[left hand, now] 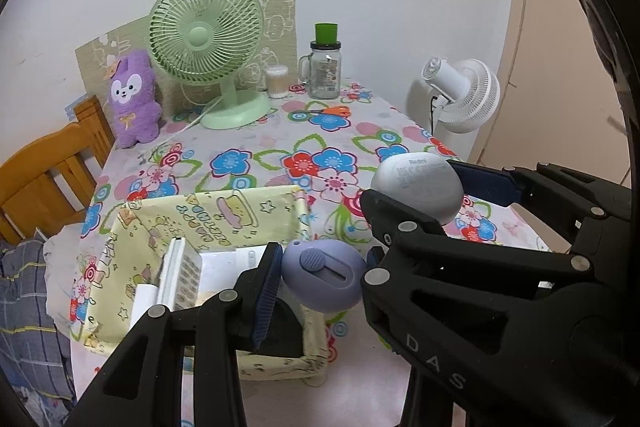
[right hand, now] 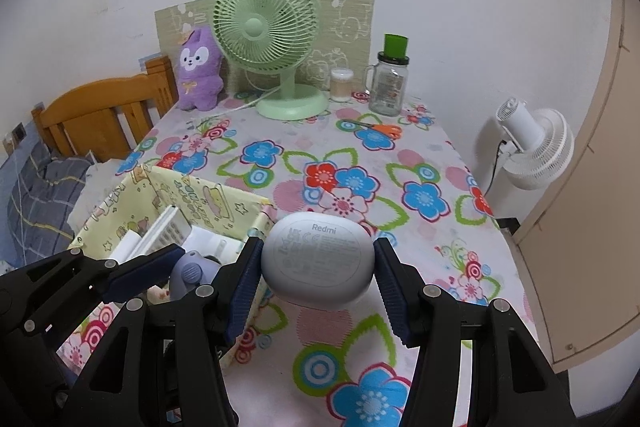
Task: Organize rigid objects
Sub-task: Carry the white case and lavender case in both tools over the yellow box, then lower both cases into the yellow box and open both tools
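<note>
My left gripper (left hand: 322, 273) is shut on a small purple oval cutter (left hand: 324, 275) with a round slider, held above the near right corner of a yellow fabric basket (left hand: 208, 215). My right gripper (right hand: 318, 263) is shut on a white oval earbud case (right hand: 318, 259) marked Redmi, held over the flowered tablecloth just right of the basket (right hand: 168, 187). In the left wrist view the earbud case (left hand: 418, 185) and the right gripper (left hand: 416, 195) show at the right. The right wrist view shows the purple cutter (right hand: 191, 273) in the left gripper (right hand: 188, 275).
The basket holds a white calculator (left hand: 185, 277) and white boxes. At the back of the table (right hand: 400, 187) stand a green fan (right hand: 266, 31), a purple plush (right hand: 198, 71), a cotton swab tub (right hand: 341, 85), a glass jar (right hand: 389, 83) and orange scissors (right hand: 380, 127). A white fan (right hand: 536, 143) stands right; a wooden chair (right hand: 104, 115) left.
</note>
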A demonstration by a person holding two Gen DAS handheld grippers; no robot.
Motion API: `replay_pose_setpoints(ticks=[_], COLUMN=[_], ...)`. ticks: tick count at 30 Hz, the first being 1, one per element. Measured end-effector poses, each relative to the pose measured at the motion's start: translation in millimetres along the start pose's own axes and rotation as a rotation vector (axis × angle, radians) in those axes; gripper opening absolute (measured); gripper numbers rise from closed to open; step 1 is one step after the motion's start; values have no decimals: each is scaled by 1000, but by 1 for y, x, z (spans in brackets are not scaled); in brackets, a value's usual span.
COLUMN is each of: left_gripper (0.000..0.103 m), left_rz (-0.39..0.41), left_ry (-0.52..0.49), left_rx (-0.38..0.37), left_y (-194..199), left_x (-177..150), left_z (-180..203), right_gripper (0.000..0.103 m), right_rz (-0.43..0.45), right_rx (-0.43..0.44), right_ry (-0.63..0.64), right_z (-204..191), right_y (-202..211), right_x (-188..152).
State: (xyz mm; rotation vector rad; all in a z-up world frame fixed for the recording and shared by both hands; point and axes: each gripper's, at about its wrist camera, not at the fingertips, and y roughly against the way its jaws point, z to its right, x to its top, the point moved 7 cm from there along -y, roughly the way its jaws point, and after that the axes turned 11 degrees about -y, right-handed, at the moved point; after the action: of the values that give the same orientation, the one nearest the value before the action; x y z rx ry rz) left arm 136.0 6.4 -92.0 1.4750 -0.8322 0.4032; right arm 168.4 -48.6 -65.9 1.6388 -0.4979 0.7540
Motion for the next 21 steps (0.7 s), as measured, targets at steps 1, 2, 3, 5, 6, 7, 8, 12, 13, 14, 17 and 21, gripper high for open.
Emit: replay_pose_setpoints(ticks=[1,2,3,5,6,7,8,12,13,14,17,21], left_gripper=[45,45,45,45,45,45,45,45,45,45,45,45], left_rz=[-1,-3,-5,-10,-12,-14,-14,-19,-21,-22,-29,-46], left_ry=[1,2,3,5,6,7,9,16,18,20,18,17], left_rx=[2,4,6,9,10,12,13,14,14,14,20,23], left_y=[-1,-2,-3,-5,-6,-7,-8,-13,-14,-15,-18,-27], left_x=[0,0,0,-1,-1,-2,-2,-3,-4,-4,-5,-7], left_z=[-3,-6,-8,-13,-16,-19,-21,-30,-33,-35,-41,-49], right_gripper=[58,58,58,58,58,58,58,58,58,58,58,58], right_rz=[-1,-2,-3,-7,-9,-12,-14,-23,-25,-26,-30,-42], right_rx=[2,5,8,12,15,17,18,22,23,25,29,37], right_ry=[2,4,6,6,7,7,8,12,15,18,13,6], right_z=[-3,-5,-7,-11,-13,-15,-17,-26,-28,-30,-35,-42], right_y=[-1,-3,-5,-8,-10,-13,-14,-23,-25,-27,-33,-42], right_x=[1,2,3,4,5,5,5,7,8,8,10,10])
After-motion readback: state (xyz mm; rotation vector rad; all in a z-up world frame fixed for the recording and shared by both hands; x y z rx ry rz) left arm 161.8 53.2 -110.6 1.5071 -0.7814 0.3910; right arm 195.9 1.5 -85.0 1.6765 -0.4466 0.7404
